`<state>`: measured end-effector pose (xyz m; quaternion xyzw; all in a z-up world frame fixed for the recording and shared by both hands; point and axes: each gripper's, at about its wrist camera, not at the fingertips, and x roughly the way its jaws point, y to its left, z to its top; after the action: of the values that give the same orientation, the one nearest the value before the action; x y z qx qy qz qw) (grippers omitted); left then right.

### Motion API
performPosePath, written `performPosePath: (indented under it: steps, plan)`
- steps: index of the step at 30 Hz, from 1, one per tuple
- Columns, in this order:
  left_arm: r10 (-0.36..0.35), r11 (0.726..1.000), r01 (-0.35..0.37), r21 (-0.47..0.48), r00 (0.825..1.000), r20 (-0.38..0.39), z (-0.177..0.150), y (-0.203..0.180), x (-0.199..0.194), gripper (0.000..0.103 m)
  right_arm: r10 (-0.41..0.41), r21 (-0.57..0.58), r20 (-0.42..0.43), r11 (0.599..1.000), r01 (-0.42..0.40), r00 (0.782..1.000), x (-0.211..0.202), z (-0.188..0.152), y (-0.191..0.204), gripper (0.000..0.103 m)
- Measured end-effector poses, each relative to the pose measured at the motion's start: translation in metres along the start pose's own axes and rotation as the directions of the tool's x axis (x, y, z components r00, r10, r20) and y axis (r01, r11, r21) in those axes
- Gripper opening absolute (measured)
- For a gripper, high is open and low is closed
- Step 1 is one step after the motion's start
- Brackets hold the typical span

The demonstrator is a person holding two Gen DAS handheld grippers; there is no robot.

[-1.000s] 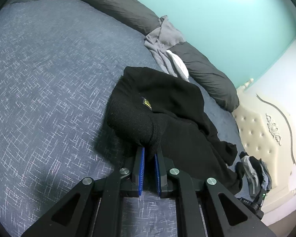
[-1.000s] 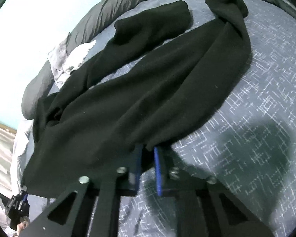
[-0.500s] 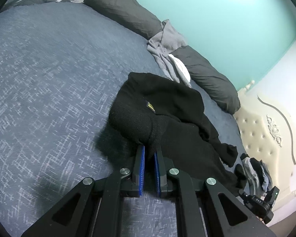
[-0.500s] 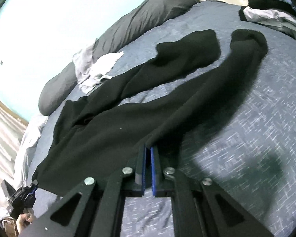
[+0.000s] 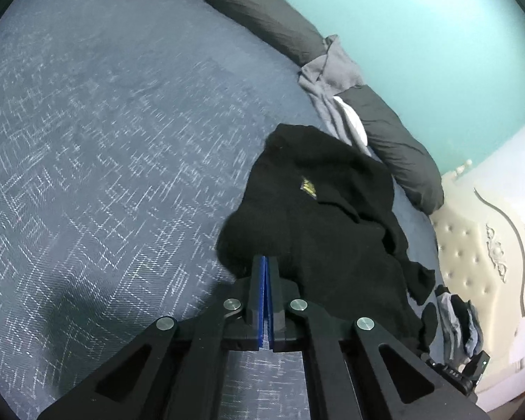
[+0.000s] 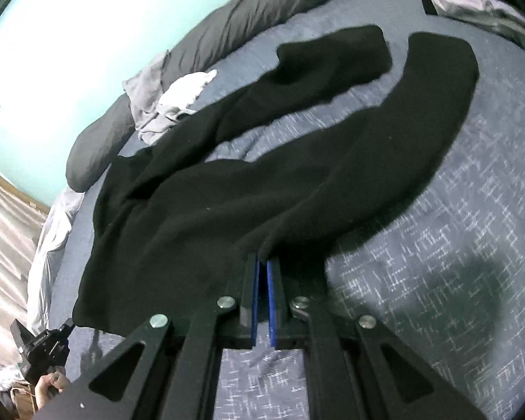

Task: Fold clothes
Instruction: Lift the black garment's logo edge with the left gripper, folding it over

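Left fingers (image 5: 259, 281) now pressed shut on black garment (image 5: 318, 217), right fingers (image 6: 272, 280) pinching its hem.

A bed (image 5: 105, 140) with a dark blue cover, patterned with thin white lines, fills most of both views. Long dark grey pillows (image 5: 262, 14) lie along its far edge, against a turquoise wall (image 5: 420, 35). A light grey cloth (image 5: 332, 70) (with something white beside it) lies crumpled on the pillows. A cream tufted headboard (image 5: 472, 255) stands at one end.
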<state>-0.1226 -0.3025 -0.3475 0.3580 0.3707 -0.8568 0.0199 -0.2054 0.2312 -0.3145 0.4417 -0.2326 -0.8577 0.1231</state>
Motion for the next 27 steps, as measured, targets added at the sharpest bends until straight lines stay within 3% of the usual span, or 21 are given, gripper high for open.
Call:
performPosePath:
  steps: [4, 7, 12, 18, 27]
  plan:
    - [0.004, 0.999, -0.005, -0.035, 1.000, -0.020, -0.002, 0.007, 0.009, 0.001, -0.001, 0.010, -0.007, 1.000, 0.001, 1.000, 0.002, -0.002, -0.005, 0.004]
    - [-0.023, 0.996, 0.021, -0.083, 1.000, -0.019, -0.001, 0.012, 0.013, 0.012, -0.001, 0.017, -0.012, 1.000, 0.001, 1.000, 0.004, -0.003, -0.008, 0.004]
    - [-0.057, 0.992, 0.056, -0.110, 0.998, -0.003, 0.001, 0.009, 0.017, 0.040, 0.012, 0.024, -0.017, 1.000, -0.012, 1.000, 0.005, -0.001, -0.011, 0.004]
    - [-0.083, 0.988, 0.084, -0.127, 0.996, 0.013, 0.004, 0.004, 0.024, 0.044, 0.025, 0.026, -0.021, 0.999, -0.024, 0.999, 0.006, 0.000, -0.012, 0.004]
    - [-0.120, 0.993, 0.120, 0.001, 0.993, -0.002, 0.008, -0.041, 0.045, 0.045, 0.035, 0.015, -0.020, 0.999, -0.035, 0.999, 0.007, 0.002, -0.009, 0.004]
